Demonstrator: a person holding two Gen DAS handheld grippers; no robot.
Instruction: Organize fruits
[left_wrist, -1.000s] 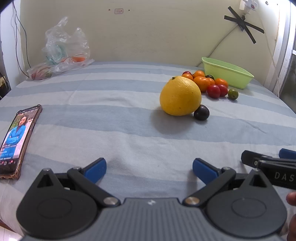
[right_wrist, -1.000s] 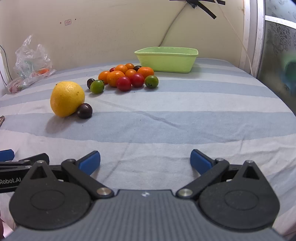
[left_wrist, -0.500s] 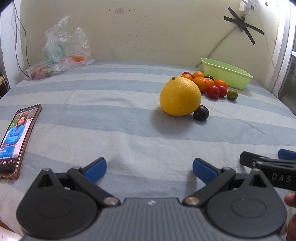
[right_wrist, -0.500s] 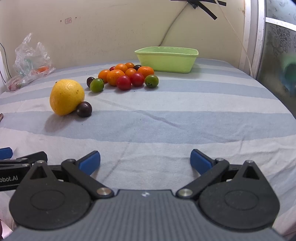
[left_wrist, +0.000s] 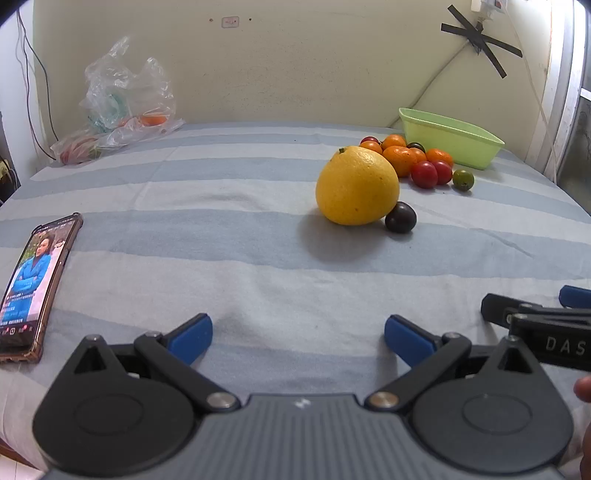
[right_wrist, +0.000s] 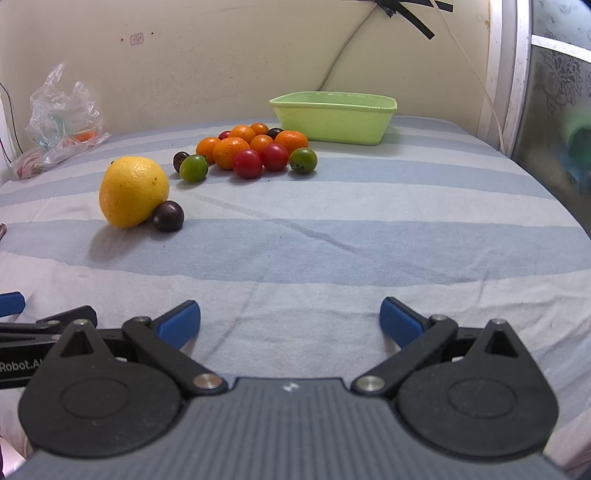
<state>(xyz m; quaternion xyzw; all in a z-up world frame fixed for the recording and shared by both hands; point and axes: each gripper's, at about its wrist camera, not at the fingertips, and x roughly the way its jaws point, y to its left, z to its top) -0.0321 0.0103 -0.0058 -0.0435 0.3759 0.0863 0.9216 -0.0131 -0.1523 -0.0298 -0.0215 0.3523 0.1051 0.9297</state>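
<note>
Fruits heaped just before green tub; yellow citrus nearer, dark plum touching it; left gripper and right gripper fingers spread apart, empty

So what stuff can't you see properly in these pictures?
- Inside the green tub: both views look at it side-on, so its wall hides the bottom.
- What's in the plastic bag: crinkly and far off in both views.
- The phone: its left side is cut off by the left wrist view's edge.
- Fruits behind the yellow citrus, left wrist view.
</note>
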